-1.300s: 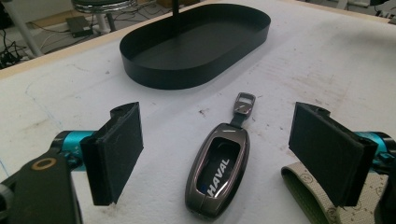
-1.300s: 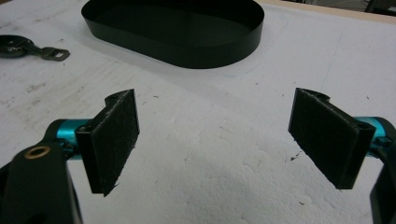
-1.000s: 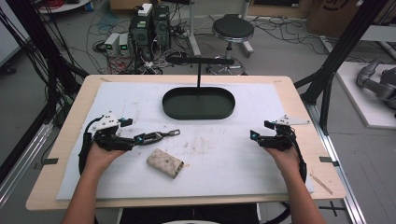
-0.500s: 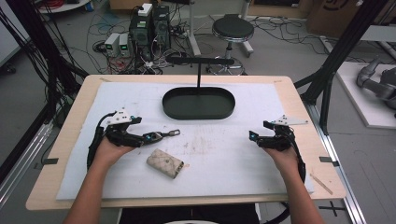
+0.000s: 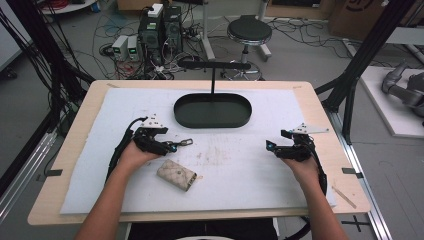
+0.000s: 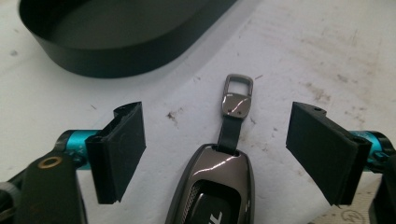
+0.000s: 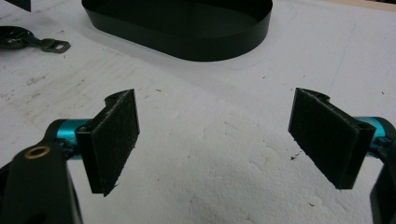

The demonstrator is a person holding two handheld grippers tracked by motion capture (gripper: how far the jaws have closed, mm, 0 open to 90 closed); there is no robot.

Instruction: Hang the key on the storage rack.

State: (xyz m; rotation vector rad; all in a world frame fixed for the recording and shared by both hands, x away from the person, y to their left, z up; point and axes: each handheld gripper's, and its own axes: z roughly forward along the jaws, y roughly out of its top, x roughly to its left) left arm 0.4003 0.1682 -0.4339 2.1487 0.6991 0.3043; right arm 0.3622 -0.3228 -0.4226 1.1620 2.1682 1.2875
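Approach step: left gripper (image 6: 215,154) jaws wide open astride key fob (image 6: 212,186) near tray (image 5: 212,110), nothing gripped; right gripper (image 7: 215,144) open, empty; next, close on fob.

A wooden tabletop (image 5: 60,165) covered by a white mat (image 5: 240,170) holds a black oval tray (image 5: 212,110) at the far centre. The left hand-held gripper (image 5: 172,146) rests beside a dark key fob (image 5: 183,143), with a patterned pouch (image 5: 176,174) just nearer. The right hand-held gripper (image 5: 272,146) sits well apart on bare mat.
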